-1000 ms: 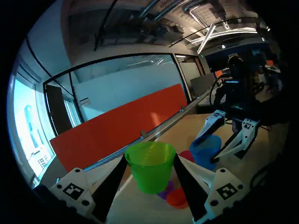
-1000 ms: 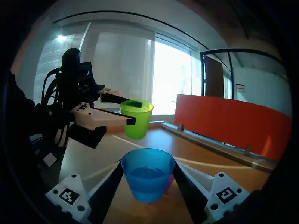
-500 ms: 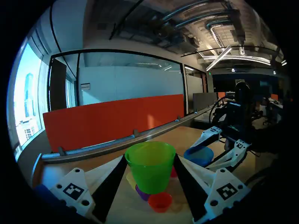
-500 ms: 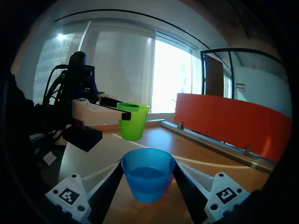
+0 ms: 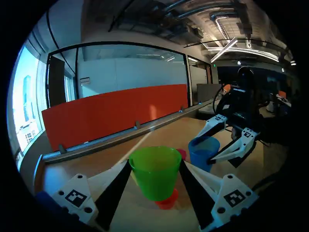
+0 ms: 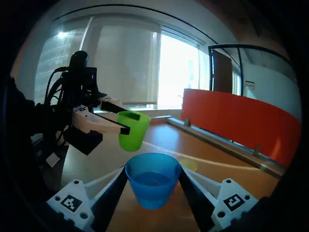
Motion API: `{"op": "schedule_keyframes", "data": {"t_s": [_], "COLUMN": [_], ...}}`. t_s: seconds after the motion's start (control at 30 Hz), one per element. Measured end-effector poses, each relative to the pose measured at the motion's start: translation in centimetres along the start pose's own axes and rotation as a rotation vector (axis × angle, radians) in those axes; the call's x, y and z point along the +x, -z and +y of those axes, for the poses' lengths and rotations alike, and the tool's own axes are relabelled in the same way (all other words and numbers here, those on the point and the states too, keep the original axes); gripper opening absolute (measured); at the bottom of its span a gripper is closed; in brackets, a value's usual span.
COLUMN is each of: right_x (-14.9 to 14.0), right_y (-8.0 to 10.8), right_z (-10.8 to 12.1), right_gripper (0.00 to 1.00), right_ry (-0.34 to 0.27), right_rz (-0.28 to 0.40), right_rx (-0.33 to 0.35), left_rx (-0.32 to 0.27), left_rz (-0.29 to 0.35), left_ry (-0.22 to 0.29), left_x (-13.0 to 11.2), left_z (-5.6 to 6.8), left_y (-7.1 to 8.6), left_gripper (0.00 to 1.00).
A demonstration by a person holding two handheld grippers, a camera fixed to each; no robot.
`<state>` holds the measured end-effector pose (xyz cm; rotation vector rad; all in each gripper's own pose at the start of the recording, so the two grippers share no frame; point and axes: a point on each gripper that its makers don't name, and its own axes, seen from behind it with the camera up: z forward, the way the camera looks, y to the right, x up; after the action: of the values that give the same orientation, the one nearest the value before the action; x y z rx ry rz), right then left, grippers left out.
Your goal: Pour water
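While the left gripper point(image 5: 155, 165) has both fingers pressed against the sides of a green cup point(image 5: 155, 179), holding it off the table point(image 5: 170, 133), the right gripper point(image 6: 153, 172) clamps a blue cup point(image 6: 153, 187) the same way, and water shows in the lower part of that cup. Seen from the left gripper, bare wooden tabletop runs forward to a metal rail point(image 5: 127, 132) along the far edge. An orange partition point(image 5: 116, 110) stands just behind the rail and closes that side. The right gripper hangs ahead and to the right, with the blue cup just beyond the green cup's rim, apart from it and at about the same height. Seen from the right gripper, the green cup sits ahead, to the left and a little higher, and looks slightly tilted. Open air lies between the two rims, and the table stretches wide to the right up to the same rail and partition. A small red cup point(image 5: 167, 202) stands on the table directly beneath the green cup. A pink item point(image 5: 181, 154) peeks out just behind the green cup's right rim, too hidden to identify. A flat yellow disc point(image 6: 189, 165) lies on the wood just ahead and right of the blue cup. A black mount with cables point(image 6: 77, 83) rises behind the far gripper, in front of a bright window point(image 6: 175, 77).
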<state>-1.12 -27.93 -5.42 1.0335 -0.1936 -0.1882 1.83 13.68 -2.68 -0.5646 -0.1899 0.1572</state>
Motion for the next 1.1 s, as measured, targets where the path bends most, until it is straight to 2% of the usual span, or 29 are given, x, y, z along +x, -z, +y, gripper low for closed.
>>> {"op": "schedule_keyframes", "data": {"t_s": [0.5,0.9,1.1], "right_x": [-2.3,-4.6,-5.6], "right_y": [0.0,-0.4,-0.6], "right_z": [-0.2,-0.9,-1.1], "right_gripper": [0.91,0.91,0.91], "right_ry": [-0.007,-0.011,-0.016], "right_rz": [-0.094,-0.168,-0.194], "right_rx": [0.033,0.063,0.077], "left_rx": [-0.023,-0.045,-0.040], "left_rz": [-0.062,-0.145,-0.185], "left_ry": [0.008,0.006,0.004], "left_x": [-3.1,-7.1,-9.0], "left_z": [0.7,1.9,2.1], "left_y": [0.0,0.0,0.2], "left_gripper": [0.87,0.87,0.87]}}
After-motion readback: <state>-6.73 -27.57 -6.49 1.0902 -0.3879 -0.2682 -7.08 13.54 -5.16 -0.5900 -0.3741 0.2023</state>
